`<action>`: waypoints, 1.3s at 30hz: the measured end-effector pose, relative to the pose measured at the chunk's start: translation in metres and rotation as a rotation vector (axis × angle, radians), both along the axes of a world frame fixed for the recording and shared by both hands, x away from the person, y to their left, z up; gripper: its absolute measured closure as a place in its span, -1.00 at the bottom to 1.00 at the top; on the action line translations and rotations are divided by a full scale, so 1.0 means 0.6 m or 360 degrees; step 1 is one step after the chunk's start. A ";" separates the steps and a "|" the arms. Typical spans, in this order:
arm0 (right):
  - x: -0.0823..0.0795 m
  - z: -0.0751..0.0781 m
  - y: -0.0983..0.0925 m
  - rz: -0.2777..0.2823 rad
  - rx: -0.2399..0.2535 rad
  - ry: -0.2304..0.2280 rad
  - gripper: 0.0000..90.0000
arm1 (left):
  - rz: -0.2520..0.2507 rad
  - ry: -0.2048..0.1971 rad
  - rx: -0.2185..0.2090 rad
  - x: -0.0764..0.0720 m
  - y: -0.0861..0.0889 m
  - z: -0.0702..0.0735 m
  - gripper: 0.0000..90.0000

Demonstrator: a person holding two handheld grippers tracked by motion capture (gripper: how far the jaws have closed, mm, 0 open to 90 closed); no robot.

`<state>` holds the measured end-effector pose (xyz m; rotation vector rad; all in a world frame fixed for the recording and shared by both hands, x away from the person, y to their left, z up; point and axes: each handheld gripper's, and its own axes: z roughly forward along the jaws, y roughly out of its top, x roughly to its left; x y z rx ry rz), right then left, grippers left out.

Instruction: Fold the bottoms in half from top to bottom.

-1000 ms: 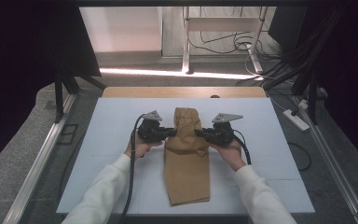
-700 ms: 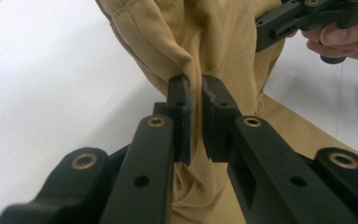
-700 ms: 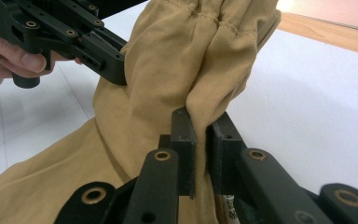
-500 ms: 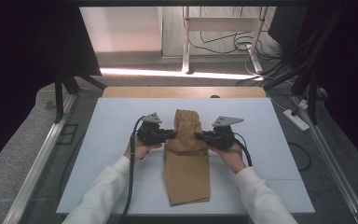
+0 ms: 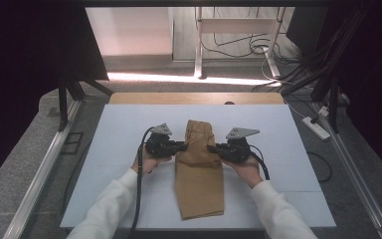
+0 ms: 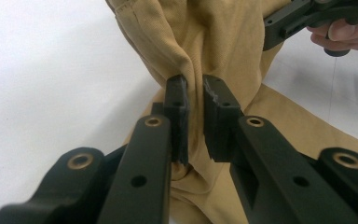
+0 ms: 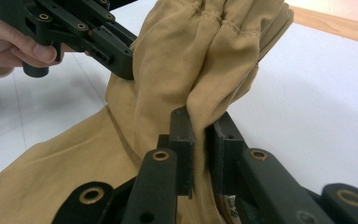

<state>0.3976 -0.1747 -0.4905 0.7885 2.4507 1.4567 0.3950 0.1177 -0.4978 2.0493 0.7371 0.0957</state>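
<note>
Meanwhile, both grippers, left [image 5: 180, 146] and right [image 5: 214, 148], are pinching the tan trousers [image 5: 199, 186] at mid-worktop [image 5: 109, 149], jaws nearly closed on cloth; nothing has shifted lately, so folding is pausing.

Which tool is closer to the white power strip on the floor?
Right. The right tool grips the tan garment nearer the power strip; the left tool grips its far side.

The room was dim, dark at both sides. A bright strip of light [image 5: 189, 78] lay across the floor beyond the tabletop [image 5: 114, 134], which was evenly lit and cast soft shadows. In the gripper views, the near black arms were blurred and the white surface glared slightly.
</note>
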 end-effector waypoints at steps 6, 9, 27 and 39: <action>-0.008 -0.001 -0.001 0.0010 -0.0008 -0.0003 0.80 | -0.0003 -0.0004 0.0007 -0.007 0.001 -0.001 0.77; -0.012 -0.001 0.000 0.0023 -0.0014 0.0000 0.79 | -0.0008 -0.0007 0.0013 -0.011 0.001 -0.001 0.76; -0.036 -0.013 -0.002 0.0084 -0.0053 0.0042 0.76 | -0.0025 0.0003 0.0028 -0.036 -0.003 -0.011 0.75; -0.056 -0.018 -0.003 0.0119 -0.0077 0.0044 0.75 | -0.0056 0.0003 0.0044 -0.052 -0.002 -0.015 0.74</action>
